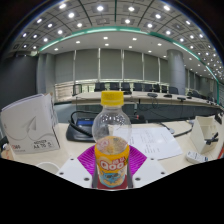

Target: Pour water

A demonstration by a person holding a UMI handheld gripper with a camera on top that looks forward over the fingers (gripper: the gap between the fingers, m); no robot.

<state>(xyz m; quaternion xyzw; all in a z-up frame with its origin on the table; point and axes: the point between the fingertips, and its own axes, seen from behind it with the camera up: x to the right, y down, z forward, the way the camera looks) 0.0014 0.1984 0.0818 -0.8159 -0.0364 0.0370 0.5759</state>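
Observation:
A clear plastic bottle with a yellow cap and an orange label stands upright between my fingers. My gripper has its pink pads pressed on both sides of the label, so it is shut on the bottle. The bottle's upper part looks clear; I cannot tell how much liquid is in it. The bottle's base is hidden below by the gripper body.
A white table lies beyond the bottle. A white box or bag stands to the left, a white cup-like thing to the right, dark cables and a bag behind. Rows of desks and chairs fill the room behind.

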